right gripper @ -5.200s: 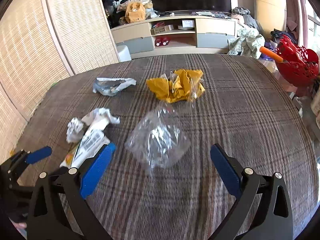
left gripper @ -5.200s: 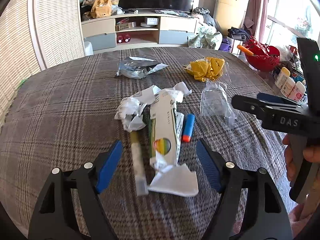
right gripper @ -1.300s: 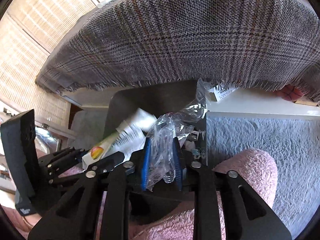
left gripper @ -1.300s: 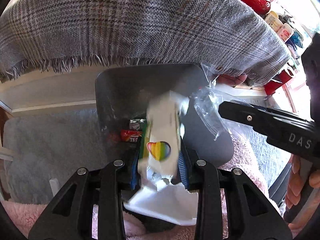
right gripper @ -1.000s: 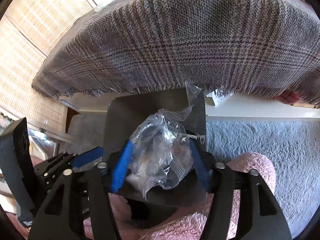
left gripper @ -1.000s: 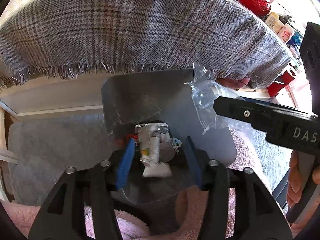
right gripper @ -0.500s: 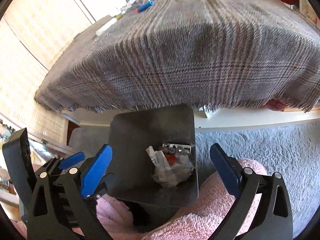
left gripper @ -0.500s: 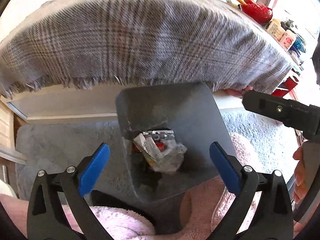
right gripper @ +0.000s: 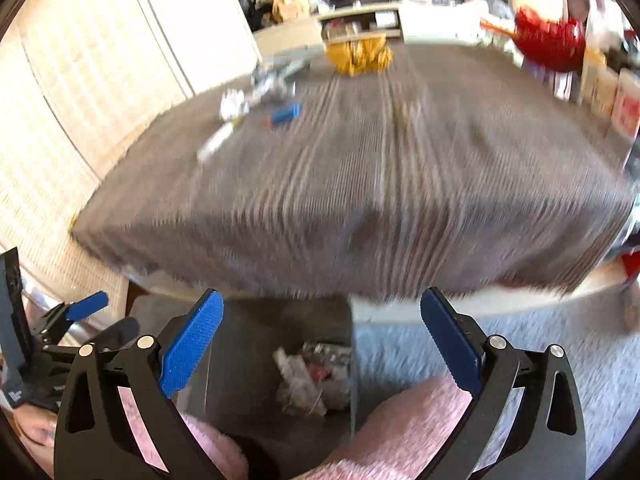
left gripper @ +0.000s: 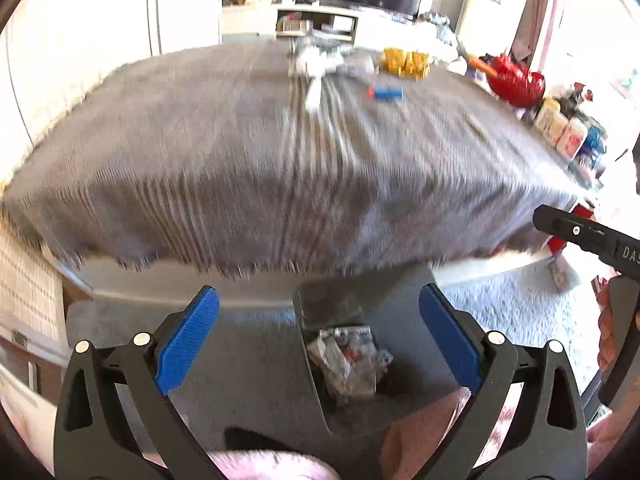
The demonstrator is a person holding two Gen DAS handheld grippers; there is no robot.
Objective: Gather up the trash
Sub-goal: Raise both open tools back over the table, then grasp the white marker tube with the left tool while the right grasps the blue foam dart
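Observation:
Both views are motion-blurred. My left gripper (left gripper: 318, 344) is open and empty above the grey bin (left gripper: 316, 308) on the floor, which holds crumpled trash (left gripper: 346, 360). My right gripper (right gripper: 320, 344) is open and empty above the same bin (right gripper: 244, 332) and its trash (right gripper: 308, 376). On the plaid table lie a yellow wrapper (left gripper: 405, 63) (right gripper: 358, 55), a blue tube (left gripper: 386, 93) (right gripper: 285, 114), a white stick (left gripper: 314, 96) (right gripper: 216, 142) and crumpled white and silvery wrappers (left gripper: 320, 58) (right gripper: 256, 88).
The table's fringed edge (left gripper: 280, 264) hangs just beyond the bin. A red basket (left gripper: 516, 82) and bottles (left gripper: 560, 132) stand off the table's right. The right gripper's body (left gripper: 592, 236) shows at the left view's right edge. A pink fluffy sleeve (right gripper: 400, 432) lies below.
Both grippers let their trash fall into the bin and opened wide. They have since risen and tilted up, so the tabletop shows again.

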